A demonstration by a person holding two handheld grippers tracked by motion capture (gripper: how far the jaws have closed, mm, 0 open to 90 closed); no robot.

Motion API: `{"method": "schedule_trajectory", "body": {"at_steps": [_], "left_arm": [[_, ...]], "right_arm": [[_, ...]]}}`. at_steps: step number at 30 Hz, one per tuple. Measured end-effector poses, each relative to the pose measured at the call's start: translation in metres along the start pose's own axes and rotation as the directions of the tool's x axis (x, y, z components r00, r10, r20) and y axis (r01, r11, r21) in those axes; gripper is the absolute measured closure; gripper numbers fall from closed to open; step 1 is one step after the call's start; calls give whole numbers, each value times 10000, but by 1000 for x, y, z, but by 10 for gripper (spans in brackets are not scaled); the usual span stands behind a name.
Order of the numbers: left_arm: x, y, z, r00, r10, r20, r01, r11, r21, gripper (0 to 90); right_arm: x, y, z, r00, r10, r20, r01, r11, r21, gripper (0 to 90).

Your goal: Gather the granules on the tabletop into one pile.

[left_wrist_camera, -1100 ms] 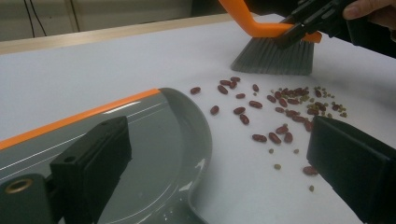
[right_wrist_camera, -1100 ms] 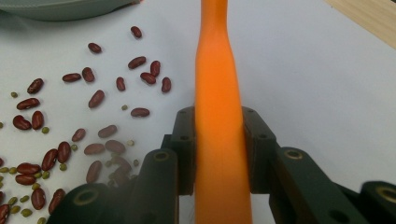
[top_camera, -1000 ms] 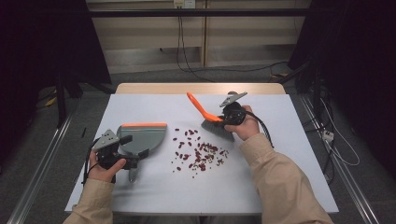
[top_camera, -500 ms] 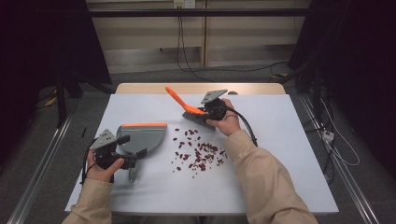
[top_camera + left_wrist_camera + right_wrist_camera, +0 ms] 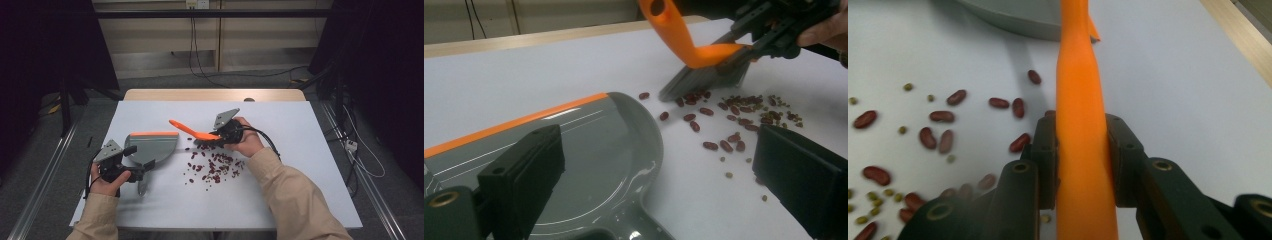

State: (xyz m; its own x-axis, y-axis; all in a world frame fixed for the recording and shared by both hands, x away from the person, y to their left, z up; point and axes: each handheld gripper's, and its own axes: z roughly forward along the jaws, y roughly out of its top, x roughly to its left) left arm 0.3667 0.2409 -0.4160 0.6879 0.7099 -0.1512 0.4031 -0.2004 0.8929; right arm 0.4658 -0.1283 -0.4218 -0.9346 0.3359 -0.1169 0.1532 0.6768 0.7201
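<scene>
My right claw (image 5: 216, 137) pinches the orange brush (image 5: 1079, 130) by its handle, bristles at the far edge of the beans (image 5: 214, 167) for a leftward sweep | left claw (image 5: 136, 172) spread about the dustpan (image 5: 150, 147) handle, pan flat on the table (image 5: 300, 150), mouth facing the beans to catch them.

Both forearms wear loose beige long sleeves (image 5: 295, 200) that end at the wrist. Each hand grips a black gripper topped by a grey three-cornered plate: the left gripper (image 5: 131, 165) and the right gripper (image 5: 220, 136). A black cable (image 5: 265, 140) loops from the right one. The left gripper's jaws are blocky, matt black pads (image 5: 524, 175), with a brass-coloured eyelet (image 5: 443, 200) at the hinge.
</scene>
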Motion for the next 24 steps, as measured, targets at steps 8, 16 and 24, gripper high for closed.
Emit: {"method": "schedule_trajectory", "body": {"at_steps": [8,16,24], "left_arm": [[-1,0,1,10000,21,-5,-21,10000,-25,65],[-2,1,-1,10000,14,4,-14,10000,-51,65],[0,0,-1,10000,-60,16,61,10000,-52,65]], "right_arm": [[20,-5,-13,9984,-177,-539,174,9998,-64,708],[10,5,-18,9996,276,-66,-282,9932,-1127,709],[-21,20,12,9958,673,626,-567,9857,-1586,708]]}}
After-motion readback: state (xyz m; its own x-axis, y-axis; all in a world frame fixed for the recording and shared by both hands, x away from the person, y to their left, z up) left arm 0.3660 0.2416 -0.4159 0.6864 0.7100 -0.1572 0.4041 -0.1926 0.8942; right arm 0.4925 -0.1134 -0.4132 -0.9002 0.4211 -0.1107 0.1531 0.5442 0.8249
